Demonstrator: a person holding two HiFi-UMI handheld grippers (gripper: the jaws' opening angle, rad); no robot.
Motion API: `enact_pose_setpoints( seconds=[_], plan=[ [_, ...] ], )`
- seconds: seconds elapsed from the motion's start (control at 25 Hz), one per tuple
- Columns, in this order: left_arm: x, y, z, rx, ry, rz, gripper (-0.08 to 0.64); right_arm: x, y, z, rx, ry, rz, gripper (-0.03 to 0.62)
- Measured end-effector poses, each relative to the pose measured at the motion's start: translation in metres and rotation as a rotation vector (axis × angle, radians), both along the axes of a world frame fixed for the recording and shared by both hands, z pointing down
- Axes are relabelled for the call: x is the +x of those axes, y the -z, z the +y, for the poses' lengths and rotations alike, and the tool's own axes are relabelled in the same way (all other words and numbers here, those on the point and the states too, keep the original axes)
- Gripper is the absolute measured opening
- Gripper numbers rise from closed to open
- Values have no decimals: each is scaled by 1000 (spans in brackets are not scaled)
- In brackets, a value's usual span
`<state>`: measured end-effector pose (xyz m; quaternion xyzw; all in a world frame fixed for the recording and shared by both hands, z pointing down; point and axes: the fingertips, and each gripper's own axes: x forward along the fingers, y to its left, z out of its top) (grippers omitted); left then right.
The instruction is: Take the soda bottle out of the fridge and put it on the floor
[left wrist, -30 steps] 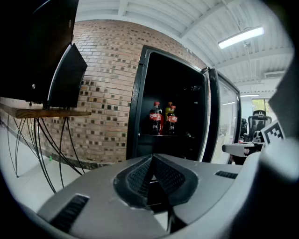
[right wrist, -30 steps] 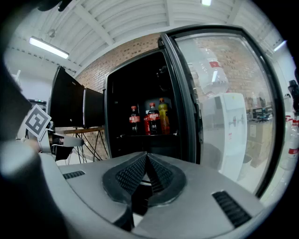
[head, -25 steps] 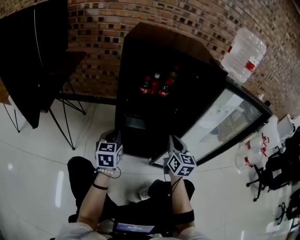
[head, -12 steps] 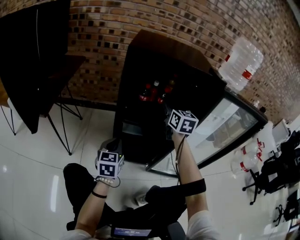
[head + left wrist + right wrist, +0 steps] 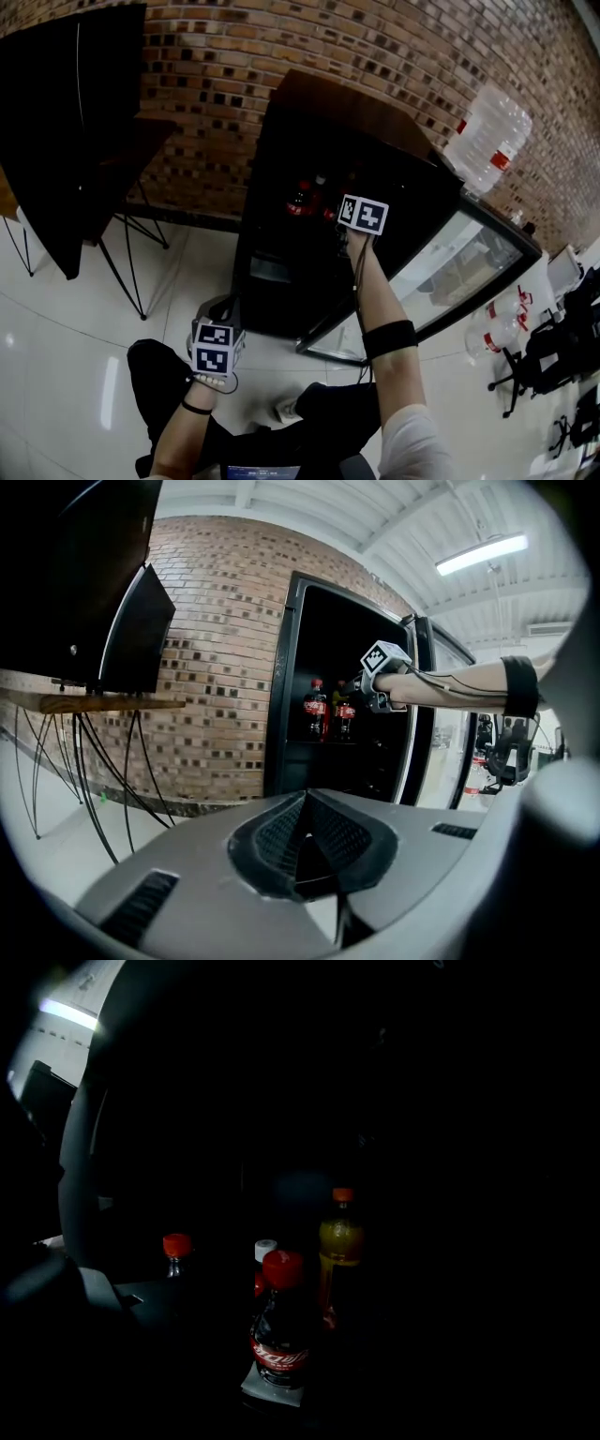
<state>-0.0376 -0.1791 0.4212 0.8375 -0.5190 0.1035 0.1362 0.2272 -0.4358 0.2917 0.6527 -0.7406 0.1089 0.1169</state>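
The black fridge [image 5: 281,141] stands open against the brick wall. On its shelf are several soda bottles [image 5: 302,199]. The right gripper view is dark. It shows a cola bottle [image 5: 280,1326] with a red cap nearest, straight ahead. Behind it are a white-capped bottle [image 5: 265,1251], an orange bottle [image 5: 339,1241] and another red-capped one [image 5: 175,1246]. My right gripper [image 5: 332,210] reaches into the fridge at shelf height, just short of the bottles. Its jaws are opening, and nothing is pressed between them. My left gripper [image 5: 223,309] hangs low by the knee, shut and empty.
The glass fridge door [image 5: 450,258] swings out to the right. A large water jug [image 5: 487,122] lies on top of the fridge. A black panel on thin legs [image 5: 75,122] stands at the left. Water bottles [image 5: 497,328] and dark chairs [image 5: 553,347] crowd the right. The floor [image 5: 84,319] is white tile.
My right arm has lifted from knee height and stretched forward into the fridge. The left gripper has stayed low, sinking slightly.
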Motion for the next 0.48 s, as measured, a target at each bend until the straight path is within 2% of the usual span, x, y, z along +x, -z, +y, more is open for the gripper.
enact_pose_setpoints(
  seconds=[0.16, 0.28, 0.36, 0.48],
  plan=[
    [-9, -7, 0, -11, 13, -5, 2, -2, -3, -6, 12, 17, 12, 250],
    [-12, -9, -1, -16, 17, -7, 2, -6, 6, -7, 42, 25, 55, 227],
    [-12, -8, -1, -12, 17, -5, 2, -9, 9, -6, 37, 31, 83, 172],
    [-9, -6, -1, -1, 9, -5, 2, -14, 9, -2, 14, 42, 104, 169]
  ],
)
